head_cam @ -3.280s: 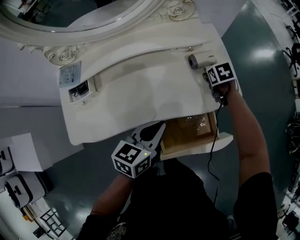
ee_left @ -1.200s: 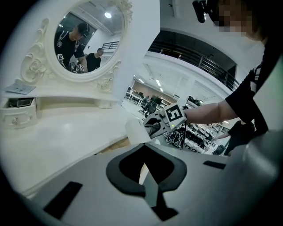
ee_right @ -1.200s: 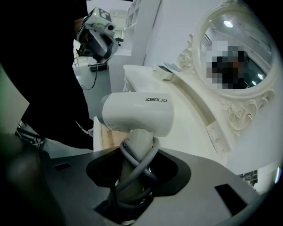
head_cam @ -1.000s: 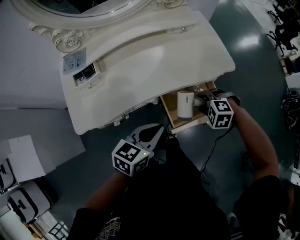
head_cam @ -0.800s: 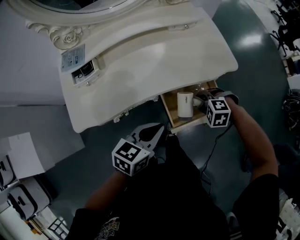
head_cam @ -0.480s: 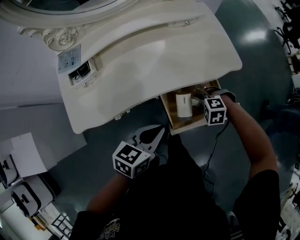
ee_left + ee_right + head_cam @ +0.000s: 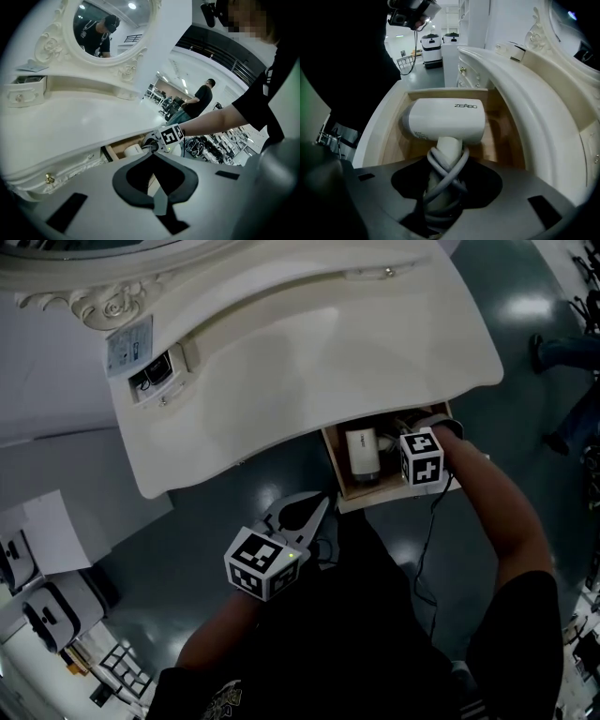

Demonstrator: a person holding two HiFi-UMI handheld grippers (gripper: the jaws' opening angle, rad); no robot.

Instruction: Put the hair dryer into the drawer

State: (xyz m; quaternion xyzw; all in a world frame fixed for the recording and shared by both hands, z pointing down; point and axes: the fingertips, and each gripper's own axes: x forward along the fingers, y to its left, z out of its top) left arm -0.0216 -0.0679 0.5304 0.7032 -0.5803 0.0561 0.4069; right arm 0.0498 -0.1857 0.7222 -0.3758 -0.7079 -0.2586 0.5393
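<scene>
The hair dryer (image 7: 362, 452) is inside the open drawer (image 7: 380, 500) of a cream dressing table (image 7: 309, 343). Its white body lies crosswise above the wooden bottom, and whether it rests on the wood cannot be told. The right gripper (image 7: 392, 442) points steeply down into the drawer and is clenched on the dryer's handle, which stands between its jaws with the grey cord (image 7: 445, 176) wound round it in crossing loops. In the right gripper view the dryer (image 7: 445, 119) fills most of the drawer's width between the white side wall (image 7: 377, 129) and the overhanging tabletop edge (image 7: 520, 84), which covers the back part of the drawer and sits close beside the dryer. The left gripper (image 7: 323, 500) hangs in front of the table, below and to the left of the drawer, apart from it. Its jaws are closed tip to tip with nothing between them. On the tabletop, well away from the drawer, stand a small open box (image 7: 155, 382) and a pale card (image 7: 128, 343), next to the carved mirror frame (image 7: 103, 306). A thin black cable (image 7: 427, 540) trails from the right gripper along the person's arm. On the dark floor at the left lie a sheet of paper (image 7: 45, 532) and white equipment (image 7: 52, 610). In the left gripper view another person (image 7: 202, 98) stands in the background, and a gold knob (image 7: 47, 177) shows on the table's front.
</scene>
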